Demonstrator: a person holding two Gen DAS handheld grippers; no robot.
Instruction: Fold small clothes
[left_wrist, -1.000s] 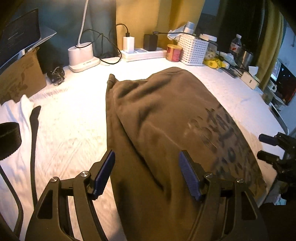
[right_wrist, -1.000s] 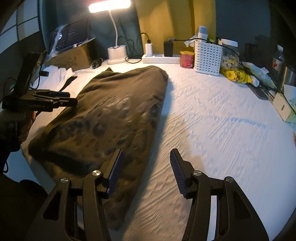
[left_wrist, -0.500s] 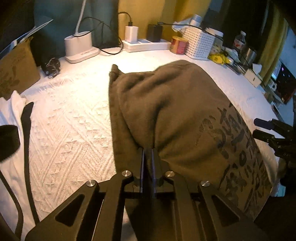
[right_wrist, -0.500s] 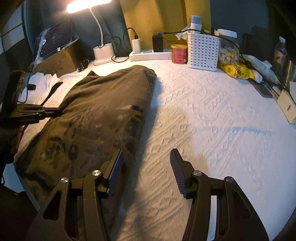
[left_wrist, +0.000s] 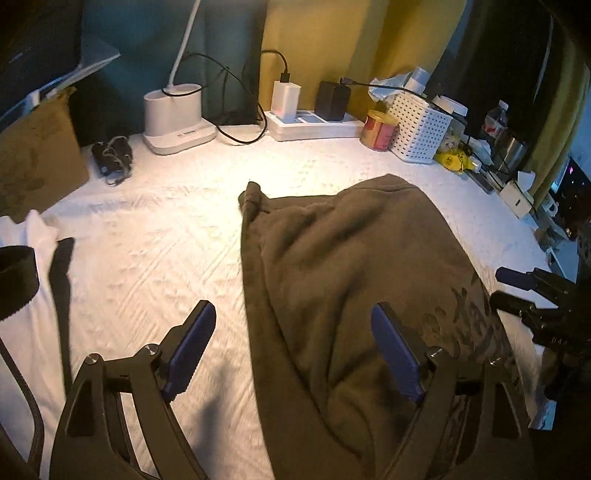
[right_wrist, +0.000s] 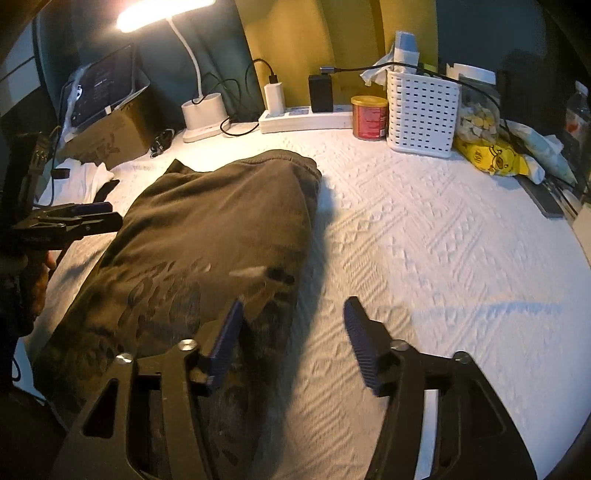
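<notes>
An olive-brown garment (left_wrist: 351, 266) with a dark print lies folded lengthwise on the white textured cover (left_wrist: 155, 258). My left gripper (left_wrist: 293, 349) hovers over its near left edge with the jaws opening. The cloth's edge runs between the pads but neither presses on it. In the right wrist view the same garment (right_wrist: 207, 236) fills the left half. My right gripper (right_wrist: 294, 343) stands at its near right edge, jaws opening, left pad over the cloth and right pad over bare cover. Each gripper also shows in the other's view: the right gripper (left_wrist: 513, 291) and the left gripper (right_wrist: 92, 218).
Along the back stand a white lamp base (left_wrist: 173, 118), a power strip (left_wrist: 314, 127) with chargers, a red can (left_wrist: 380, 131) and a white basket (left_wrist: 421, 129). A cardboard box (left_wrist: 33, 155) and white cloth (left_wrist: 22, 236) with a black strap lie at left.
Half a second ago my left gripper was shut on a fold of the garment's near edge; now it has opened and let go. My right gripper's jaws have widened, and both hands have shifted sideways.
</notes>
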